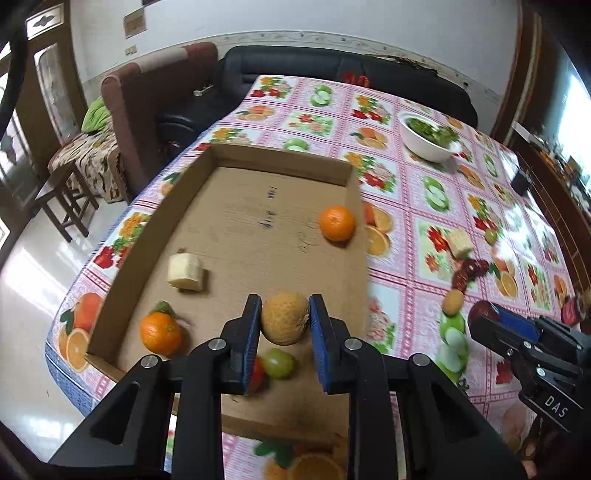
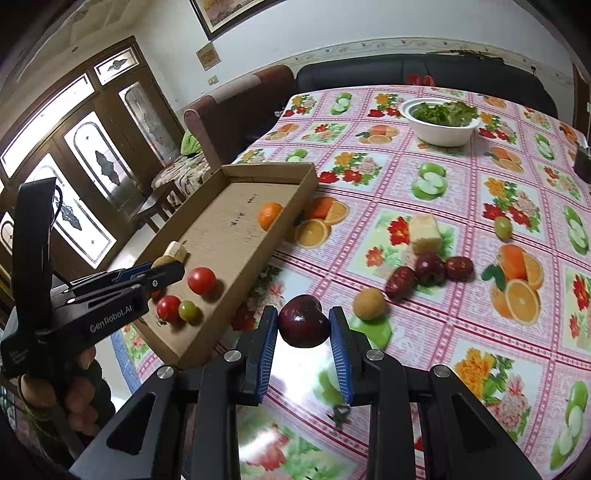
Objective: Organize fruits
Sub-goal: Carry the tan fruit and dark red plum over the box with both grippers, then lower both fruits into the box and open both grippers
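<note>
Tools both loaded: left tool (image 1: pixel 284 319) pinches a tan round fruit (image 1: pixel 285 318) above the cardboard tray (image 1: pixel 258 206), right tool (image 2: pixel 303 325) clamps a dark red fruit (image 2: pixel 303 320) over the table (image 2: pixel 461 332) beside the tray's near corner. Each grip sits at the very fingertips, so either round fruit could squirt out; dropped from height, the tan one may knock the green grape (image 1: pixel 279 362) or roll. More fruit lies well right.

white walls (image 2: pixel 166 22), glossy pale floor (image 1: pixel 29 295), dark sofa (image 2: pixel 369 70), brown armchair (image 1: pixel 122 110), wooden glazed doors (image 2: pixel 74 147) admitting daylight.
</note>
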Available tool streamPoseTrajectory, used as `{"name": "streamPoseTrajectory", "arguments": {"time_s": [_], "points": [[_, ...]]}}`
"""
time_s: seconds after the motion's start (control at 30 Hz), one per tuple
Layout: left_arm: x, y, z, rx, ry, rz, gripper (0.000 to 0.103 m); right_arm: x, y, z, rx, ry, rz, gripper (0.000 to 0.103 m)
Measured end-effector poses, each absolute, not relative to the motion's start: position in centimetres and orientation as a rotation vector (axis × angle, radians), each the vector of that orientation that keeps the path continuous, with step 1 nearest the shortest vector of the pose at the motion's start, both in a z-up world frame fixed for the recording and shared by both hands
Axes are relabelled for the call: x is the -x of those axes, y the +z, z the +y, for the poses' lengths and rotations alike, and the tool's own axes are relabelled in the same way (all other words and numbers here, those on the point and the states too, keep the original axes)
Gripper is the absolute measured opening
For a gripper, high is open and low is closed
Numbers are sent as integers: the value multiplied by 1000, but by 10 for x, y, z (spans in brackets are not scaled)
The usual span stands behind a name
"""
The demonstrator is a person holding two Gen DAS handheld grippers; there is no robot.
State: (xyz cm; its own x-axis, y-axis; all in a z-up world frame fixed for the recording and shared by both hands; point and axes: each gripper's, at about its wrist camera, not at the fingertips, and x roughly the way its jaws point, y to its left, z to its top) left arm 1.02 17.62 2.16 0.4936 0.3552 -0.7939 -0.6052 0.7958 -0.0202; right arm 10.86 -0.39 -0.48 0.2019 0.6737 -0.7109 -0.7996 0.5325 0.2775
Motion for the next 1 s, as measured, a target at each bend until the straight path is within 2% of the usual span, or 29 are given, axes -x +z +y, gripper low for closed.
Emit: {"name": "streamPoseTrajectory", "arguments": {"time_s": [0.47,1.0], "points": [[-27,18,261,418,678,892,23,-103,-3,90,182,1169,920,28],[-67,-25,288,429,709,1049,24,-101,-46,178,366,1151,975,28]]}}
